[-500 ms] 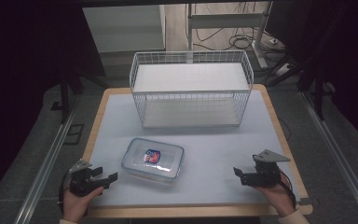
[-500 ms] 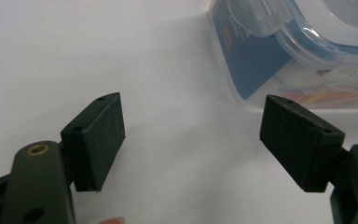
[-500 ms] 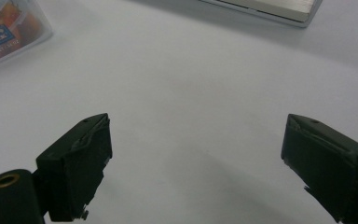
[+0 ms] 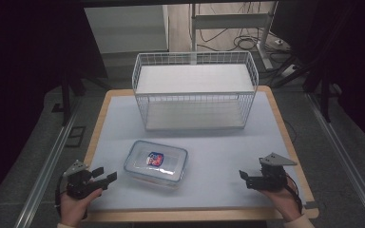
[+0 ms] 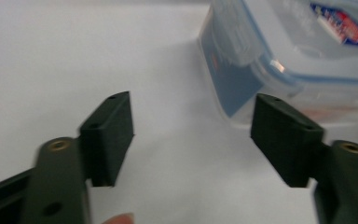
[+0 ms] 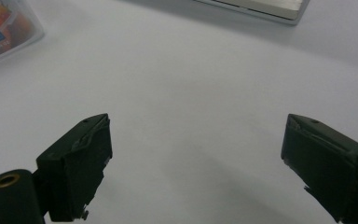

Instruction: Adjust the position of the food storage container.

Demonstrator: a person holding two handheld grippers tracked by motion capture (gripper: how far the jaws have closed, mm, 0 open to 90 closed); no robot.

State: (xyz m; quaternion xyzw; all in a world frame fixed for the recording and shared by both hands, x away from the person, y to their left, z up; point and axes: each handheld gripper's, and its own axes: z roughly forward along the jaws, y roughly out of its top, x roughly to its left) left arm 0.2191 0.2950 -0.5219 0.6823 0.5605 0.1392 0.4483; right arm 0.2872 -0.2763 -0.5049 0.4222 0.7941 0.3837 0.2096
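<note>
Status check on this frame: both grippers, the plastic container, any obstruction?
Left gripper open, beside the container, not touching. Right gripper open, holding nothing. Container lidded, flat on the mat. Wire basket behind, nothing between.

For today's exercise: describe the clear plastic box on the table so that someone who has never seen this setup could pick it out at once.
Start from the white wire basket at the far side of the table. On the pale mat in front of it lies the clear plastic box, low and rectangular, nearer the left tool than the right tool. Its blue-edged snap-on lid and red and blue label set it apart.
</note>
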